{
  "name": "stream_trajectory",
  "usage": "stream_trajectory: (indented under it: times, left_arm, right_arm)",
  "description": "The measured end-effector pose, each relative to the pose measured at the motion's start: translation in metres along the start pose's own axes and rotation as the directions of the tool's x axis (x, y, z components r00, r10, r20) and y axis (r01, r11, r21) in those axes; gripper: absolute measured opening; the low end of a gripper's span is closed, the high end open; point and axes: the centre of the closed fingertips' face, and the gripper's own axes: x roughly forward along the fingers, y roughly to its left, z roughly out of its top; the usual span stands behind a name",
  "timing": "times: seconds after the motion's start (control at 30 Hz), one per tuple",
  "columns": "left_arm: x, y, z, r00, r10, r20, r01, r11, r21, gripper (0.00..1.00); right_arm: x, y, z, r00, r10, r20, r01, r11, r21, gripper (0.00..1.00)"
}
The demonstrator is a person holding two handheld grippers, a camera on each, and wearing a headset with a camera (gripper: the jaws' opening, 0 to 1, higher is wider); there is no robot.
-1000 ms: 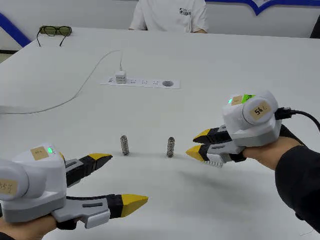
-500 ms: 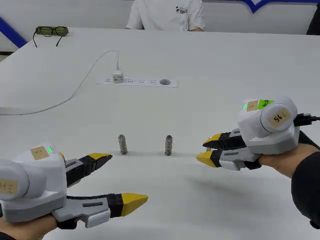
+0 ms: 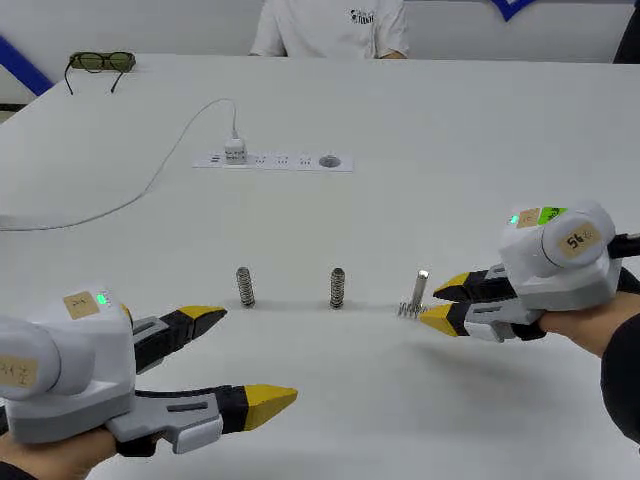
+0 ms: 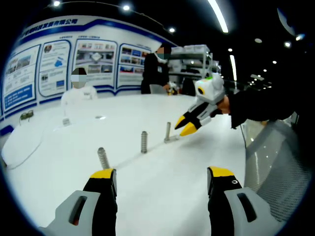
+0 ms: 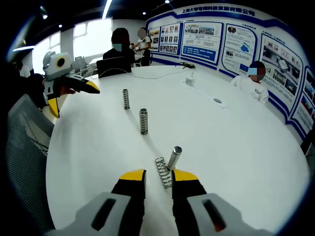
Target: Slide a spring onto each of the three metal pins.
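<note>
**A:** Where does the job stand?

**B:** Two are done, I'd say. The far-left pin and the middle pin each wear a spring. The third pin stands bare. Its spring lies on the desk against the pin's foot, not over it.

**A:** And the tools?

**B:** The right tool sits low, just beside that spring, with its jaws a narrow gap apart. In the right gripper view the spring's near end lies between the tips, but nothing looks clamped. The left tool hovers near the person, jaws wide, holding nothing.

**A:** Next move?

**B:** Probably pinch the spring near one end, lift it, stand it upright over the pin's top and lower it. The coil is small and may roll or flick away.

**A:** Anything in the way?

**B:** No. The power strip, its cable, the glasses and a seated person are all well apart. Only the middle pin is near
</note>
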Motion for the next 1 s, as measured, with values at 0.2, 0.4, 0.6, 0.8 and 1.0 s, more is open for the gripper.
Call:
stream_trajectory:
  times: [0.2, 0.4, 0.6, 0.8, 1.0]
  left_arm:
    - [0.000, -0.001, -0.003, 1.0000, 0.003, -0.009, -0.003, 1.000, -0.004, 0.76]
    - [0.000, -0.001, -0.003, 0.9999, 0.007, -0.013, -0.008, 1.000, -0.010, 0.75]
    - [-0.001, 0.000, -0.005, 0.9998, 0.012, -0.017, -0.012, 1.000, -0.014, 0.74]
    - [-0.001, 0.000, -0.004, 0.9998, 0.014, -0.016, -0.014, 1.000, -0.015, 0.74]
    - [0.000, -0.001, -0.004, 0.9998, 0.008, -0.019, -0.008, 1.000, -0.013, 0.73]
  right_arm:
    - [0.010, -0.005, -0.010, 0.9997, 0.018, -0.015, -0.018, 1.000, 0.007, 0.21]
    - [0.017, -0.005, -0.018, 0.9988, 0.029, -0.039, -0.029, 1.000, 0.009, 0.20]
    - [0.017, -0.005, -0.020, 0.9985, 0.035, -0.042, -0.034, 0.999, 0.015, 0.18]
    - [0.016, -0.001, -0.025, 0.9974, 0.044, -0.058, -0.043, 0.999, 0.013, 0.16]
    - [0.017, 0.001, -0.024, 0.9974, 0.045, -0.056, -0.045, 0.999, 0.002, 0.13]
